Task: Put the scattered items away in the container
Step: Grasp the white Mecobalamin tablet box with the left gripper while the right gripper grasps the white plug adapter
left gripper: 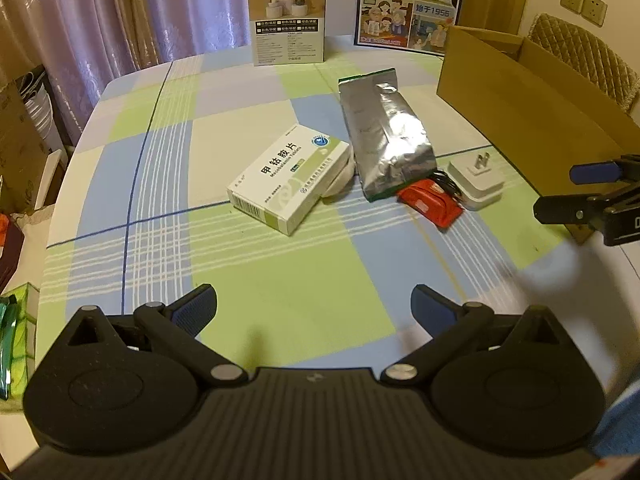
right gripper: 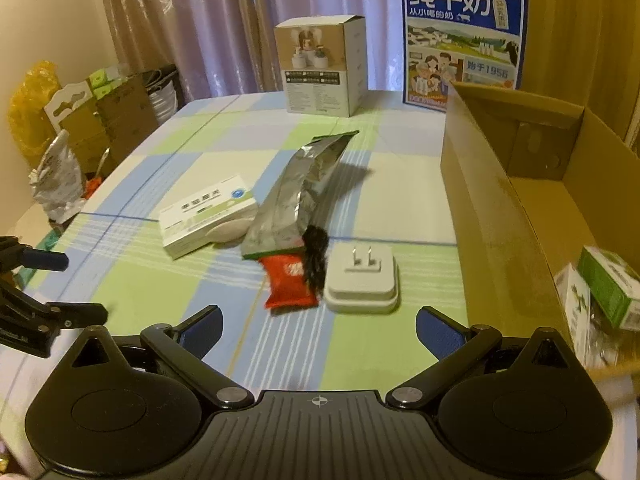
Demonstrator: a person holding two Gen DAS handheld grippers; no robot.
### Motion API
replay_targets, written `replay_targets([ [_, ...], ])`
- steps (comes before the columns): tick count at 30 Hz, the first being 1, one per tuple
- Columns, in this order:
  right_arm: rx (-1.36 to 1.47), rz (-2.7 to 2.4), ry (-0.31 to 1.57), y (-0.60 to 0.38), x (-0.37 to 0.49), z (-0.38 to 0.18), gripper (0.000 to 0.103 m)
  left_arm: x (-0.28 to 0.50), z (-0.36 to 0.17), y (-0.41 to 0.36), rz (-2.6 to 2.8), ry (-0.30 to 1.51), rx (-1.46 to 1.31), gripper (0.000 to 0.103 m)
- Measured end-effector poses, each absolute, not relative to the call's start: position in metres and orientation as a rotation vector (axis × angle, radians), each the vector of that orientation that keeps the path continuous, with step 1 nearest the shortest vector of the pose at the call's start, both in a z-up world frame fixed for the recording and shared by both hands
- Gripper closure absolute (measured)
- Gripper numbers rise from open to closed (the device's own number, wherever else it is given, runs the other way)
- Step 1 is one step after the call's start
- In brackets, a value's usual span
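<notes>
Only the right view shows green cartons [right gripper: 608, 294] inside the box [right gripper: 496, 216] (both claws wide, empty).

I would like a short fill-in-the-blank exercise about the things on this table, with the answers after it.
1. The red packet lies partly under the ____ bag.
2. The white plug lies with its prongs pointing ____.
3. The cardboard box already holds a small ____ and white carton.
4. Both grippers are ____.

Answers: silver; up; green; open
</notes>
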State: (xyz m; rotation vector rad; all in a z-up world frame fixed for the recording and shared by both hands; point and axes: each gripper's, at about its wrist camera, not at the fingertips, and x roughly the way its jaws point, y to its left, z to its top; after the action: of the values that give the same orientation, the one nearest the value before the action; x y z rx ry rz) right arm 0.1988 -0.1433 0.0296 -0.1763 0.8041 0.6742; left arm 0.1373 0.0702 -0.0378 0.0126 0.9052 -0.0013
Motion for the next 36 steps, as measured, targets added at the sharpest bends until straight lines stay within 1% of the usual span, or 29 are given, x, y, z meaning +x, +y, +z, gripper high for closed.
replay_targets([
  [2,-0.177,0.665,0.795,-0.141,0.204,0.025,0.005,0.145,-0.040,0.072,-0.003,0.903,0.021,0.001],
  [3,-0.176,0.662,0.794,-0.140,0.208,0.022,0.009,0.149,-0.041,0.073,-0.005,0.902,0.025,0.001],
  [9,-0.199,0.656,0.787,-0.132,0.225,0.010,0.022,0.170,-0.051,0.080,-0.019,0.896,0.055,0.002],
  [14,-0.205,0.646,0.780,-0.128,0.235,0.001,0.028,0.189,-0.060,0.087,-0.038,0.890,0.097,0.002],
  [20,-0.217,0.647,0.774,-0.124,0.240,-0.008,0.030,0.212,-0.070,0.096,-0.077,0.863,0.172,0.002],
  [28,-0.229,0.624,0.754,-0.120,0.245,-0.014,0.030,0.237,-0.081,0.106,-0.122,0.836,0.214,0.002],
  [32,-0.218,0.611,0.772,-0.120,0.251,-0.020,0.030,0.246,-0.086,0.110,-0.141,0.834,0.214,0.002],
  [36,-0.208,0.602,0.780,-0.120,0.256,-0.024,0.030,0.253,-0.089,0.112,-0.158,0.829,0.213,0.004],
])
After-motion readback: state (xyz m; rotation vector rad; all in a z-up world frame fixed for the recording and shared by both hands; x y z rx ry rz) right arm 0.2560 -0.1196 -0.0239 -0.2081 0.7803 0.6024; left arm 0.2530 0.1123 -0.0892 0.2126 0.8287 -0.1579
